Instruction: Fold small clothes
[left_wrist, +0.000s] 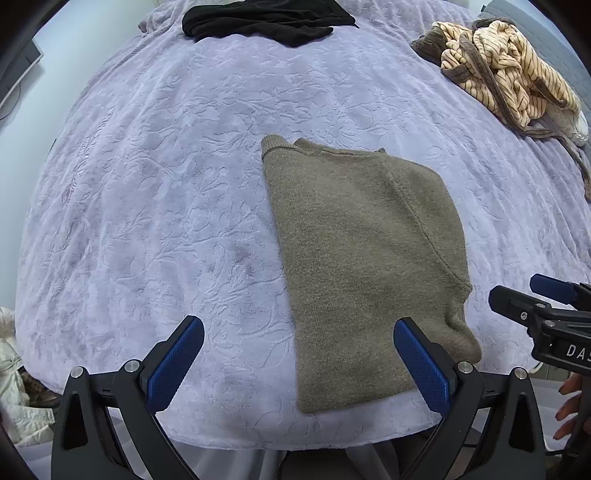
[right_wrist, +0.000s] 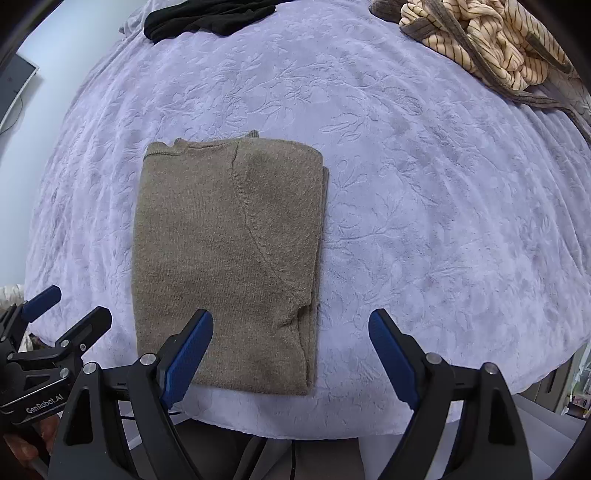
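Note:
An olive-brown knit sweater (left_wrist: 362, 258) lies folded into a long rectangle on the lavender embossed bedspread (left_wrist: 166, 192). It also shows in the right wrist view (right_wrist: 225, 266). My left gripper (left_wrist: 299, 354) is open and empty, above the sweater's near left corner. My right gripper (right_wrist: 291, 350) is open and empty, above the sweater's near right corner. The right gripper also shows at the right edge of the left wrist view (left_wrist: 532, 299). The left gripper also shows at the left edge of the right wrist view (right_wrist: 66, 306).
A crumpled cream garment with dark stripes (left_wrist: 506, 70) lies at the far right, also in the right wrist view (right_wrist: 487, 40). A black garment (left_wrist: 266, 20) lies at the far edge, also in the right wrist view (right_wrist: 199, 16). The near edge of the bed (right_wrist: 314, 424) is just below the sweater.

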